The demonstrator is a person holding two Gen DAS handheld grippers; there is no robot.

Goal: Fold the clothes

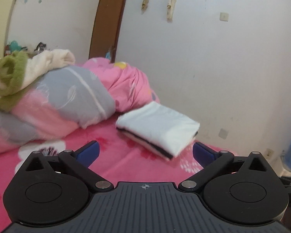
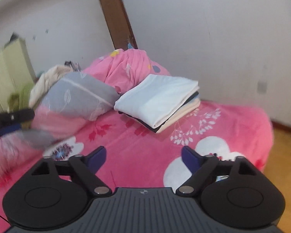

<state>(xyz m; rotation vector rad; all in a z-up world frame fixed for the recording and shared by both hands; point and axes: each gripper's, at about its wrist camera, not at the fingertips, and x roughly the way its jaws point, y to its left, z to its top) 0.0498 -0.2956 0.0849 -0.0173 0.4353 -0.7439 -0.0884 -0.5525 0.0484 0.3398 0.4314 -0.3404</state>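
Note:
A stack of folded clothes (image 1: 161, 128), white on top with dark and cream layers below, lies on the pink floral bed (image 1: 126, 161) near the wall. The right wrist view shows the same stack (image 2: 159, 101) beyond the fingers. My left gripper (image 1: 146, 151) hovers just short of the stack, open, nothing between its blue pads. My right gripper (image 2: 143, 157) is open over the pink cover, also empty. At the left edge of the right wrist view the other gripper (image 2: 9, 118) shows as a dark blurred shape. Unfolded cream and green clothes (image 1: 19, 75) lie heaped on the bedding.
A rolled grey and pink quilt (image 1: 67, 101) and a pink duvet (image 1: 126, 83) fill the back of the bed. A brown door (image 1: 108, 23) and white wall stand behind. A wooden floor (image 2: 281, 174) lies right of the bed. A pale wardrobe (image 2: 11, 73) stands far left.

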